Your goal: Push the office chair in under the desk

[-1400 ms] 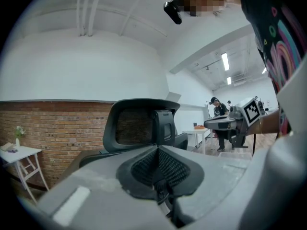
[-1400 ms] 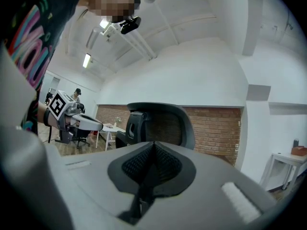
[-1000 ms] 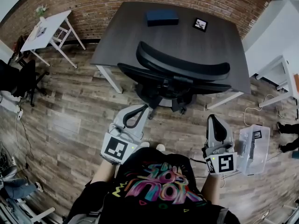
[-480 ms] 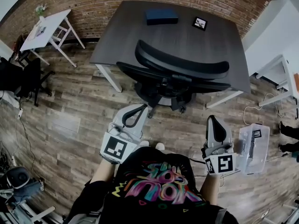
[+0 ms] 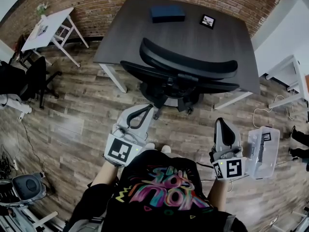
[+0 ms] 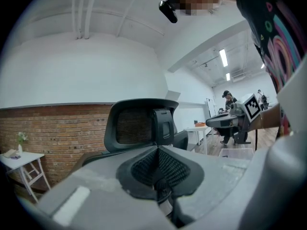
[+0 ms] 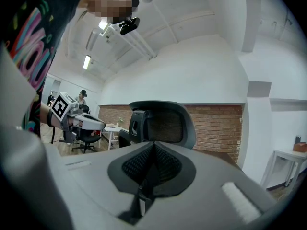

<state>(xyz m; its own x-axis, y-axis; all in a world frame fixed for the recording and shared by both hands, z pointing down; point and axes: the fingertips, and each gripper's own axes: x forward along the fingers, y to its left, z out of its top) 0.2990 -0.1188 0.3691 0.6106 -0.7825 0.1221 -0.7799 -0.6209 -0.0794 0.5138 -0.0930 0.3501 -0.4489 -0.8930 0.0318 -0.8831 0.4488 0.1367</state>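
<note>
A black office chair (image 5: 186, 71) stands at the near edge of the dark grey desk (image 5: 193, 33), its curved backrest toward me; it also shows as the chair (image 6: 139, 126) and the chair (image 7: 165, 121) in the gripper views. My left gripper (image 5: 143, 112) hangs short of the chair's base at lower left, jaws shut and empty. My right gripper (image 5: 220, 124) hangs at lower right, apart from the chair, also shut with nothing held. Both jaw pairs, the left gripper (image 6: 157, 150) and the right gripper (image 7: 152, 147), meet closed.
On the desk lie a dark blue box (image 5: 167, 13) and a small framed card (image 5: 207, 21). A white side table (image 5: 50, 28) stands at the far left, a black chair (image 5: 24, 81) at left, a clear plastic bin (image 5: 263, 151) beside my right gripper. Brick wall behind the desk.
The view has shifted slightly; my left gripper has edged a little up toward the chair. The chair and right gripper keep about the same places.
</note>
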